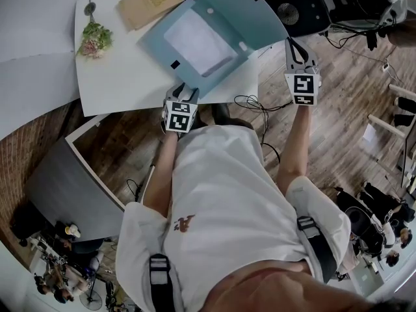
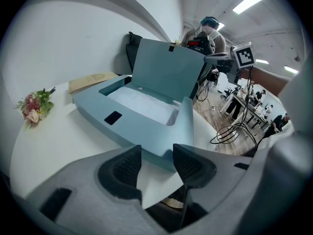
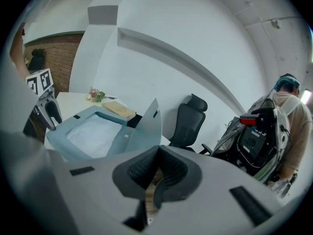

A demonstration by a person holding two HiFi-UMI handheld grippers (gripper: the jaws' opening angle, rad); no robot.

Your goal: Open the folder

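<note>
The light blue folder box (image 1: 237, 8) lies open on the white table (image 1: 117, 83), its lid raised at the far right and white paper (image 1: 198, 41) inside. My left gripper (image 1: 184, 91) sits at the folder's near edge, open. In the left gripper view the jaws (image 2: 156, 163) stand apart with nothing between them, and the folder's front wall (image 2: 127, 131) is just ahead. My right gripper (image 1: 296, 45) hovers off the table's right side, beside the lid's edge, shut and holding nothing (image 3: 157, 153). The lid (image 3: 144, 126) shows to its left.
A tan booklet (image 1: 149, 2) and a small flower bunch (image 1: 95, 41) lie at the table's far left. A black office chair (image 3: 190, 119) stands behind the table. Cables (image 1: 257, 103) trail on the wooden floor. A person with gear (image 3: 274, 126) stands at the right.
</note>
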